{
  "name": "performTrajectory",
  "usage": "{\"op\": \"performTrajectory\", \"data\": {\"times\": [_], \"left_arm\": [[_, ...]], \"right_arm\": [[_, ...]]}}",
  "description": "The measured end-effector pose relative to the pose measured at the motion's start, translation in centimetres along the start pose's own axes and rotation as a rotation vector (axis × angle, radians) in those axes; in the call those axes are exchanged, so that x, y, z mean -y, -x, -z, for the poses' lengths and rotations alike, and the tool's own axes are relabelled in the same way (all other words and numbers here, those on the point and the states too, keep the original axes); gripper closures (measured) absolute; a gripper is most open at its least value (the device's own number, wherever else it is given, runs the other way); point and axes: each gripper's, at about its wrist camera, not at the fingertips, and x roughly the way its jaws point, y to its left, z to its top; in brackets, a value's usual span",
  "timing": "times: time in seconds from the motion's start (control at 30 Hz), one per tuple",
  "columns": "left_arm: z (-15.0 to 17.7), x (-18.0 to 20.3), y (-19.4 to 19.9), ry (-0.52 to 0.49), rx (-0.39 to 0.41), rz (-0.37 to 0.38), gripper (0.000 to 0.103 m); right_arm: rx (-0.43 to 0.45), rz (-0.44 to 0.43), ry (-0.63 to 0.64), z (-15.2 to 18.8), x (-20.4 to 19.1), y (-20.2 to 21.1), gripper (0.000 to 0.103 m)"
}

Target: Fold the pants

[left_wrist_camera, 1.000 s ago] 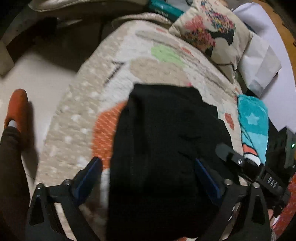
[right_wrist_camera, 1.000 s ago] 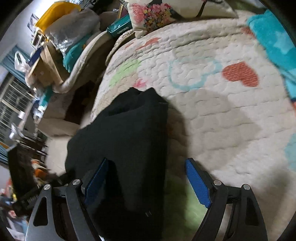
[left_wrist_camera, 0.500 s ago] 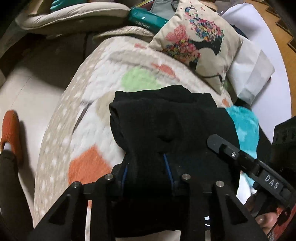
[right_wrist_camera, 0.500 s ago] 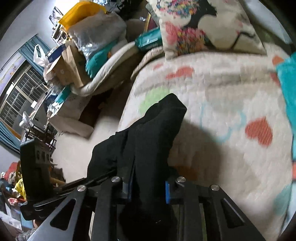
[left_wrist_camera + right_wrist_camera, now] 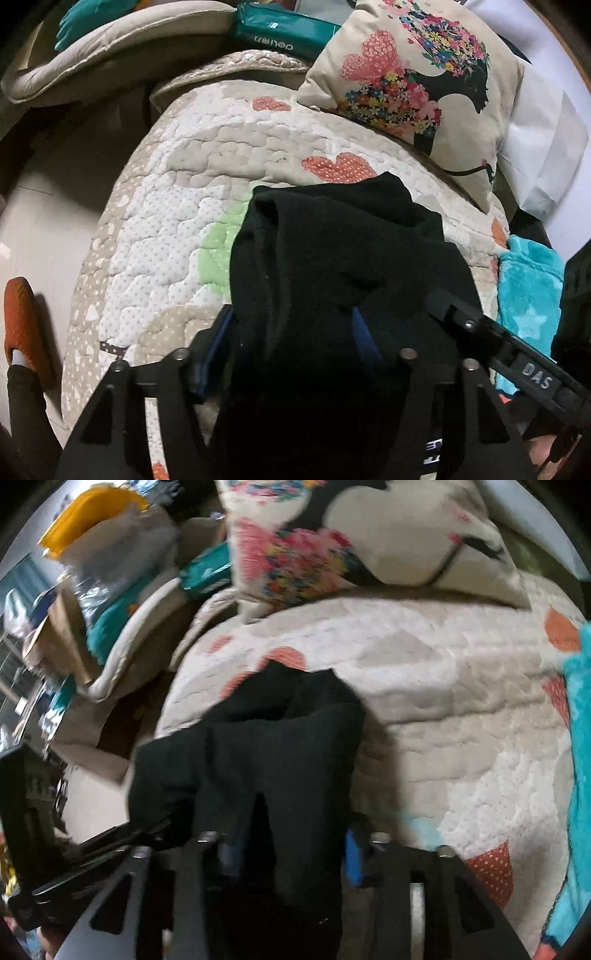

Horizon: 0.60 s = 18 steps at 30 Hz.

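The black pants (image 5: pixel 340 251) lie bunched over a quilted bedspread (image 5: pixel 177 206) with heart patches. My left gripper (image 5: pixel 291 332) is shut on the near fold of the pants, its blue pads pressed into the cloth. In the right wrist view the pants (image 5: pixel 280 746) rise as a thick folded bundle, and my right gripper (image 5: pixel 291 845) is shut on them. The right gripper's black body also shows at the lower right of the left wrist view (image 5: pixel 498 339).
A floral cushion (image 5: pixel 417 74) and a white pillow (image 5: pixel 546 147) lie at the bed's far end. A teal blanket (image 5: pixel 528 291) lies at the right. A teal packet (image 5: pixel 280 33) and piled bedding sit beyond. The floor and an orange slipper (image 5: pixel 22 325) are at the left.
Both grippers went from open to shut on the pants and have carried the fold forward toward the cushion end of the bed.
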Motion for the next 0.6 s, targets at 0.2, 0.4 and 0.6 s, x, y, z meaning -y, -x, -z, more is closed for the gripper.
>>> {"op": "performTrajectory", "data": {"times": [0.2, 0.4, 0.6], "left_arm": [[1.2, 0.4, 3.9, -0.044, 0.039, -0.041, 0.039], [5.5, 1.7, 10.9, -0.128, 0.145, -0.16, 0.032], [11.3, 3.0, 15.9, -0.192, 0.254, -0.255, 0.03]], "right_arm": [[0.04, 0.022, -0.011, 1.5, 0.0, 3.5, 0.033], [0.078, 0.039, 0.041, 6.0, -1.6, 8.3, 0.028], [0.096, 0.061, 0.074, 12.6, -2.6, 11.5, 0.026]]}}
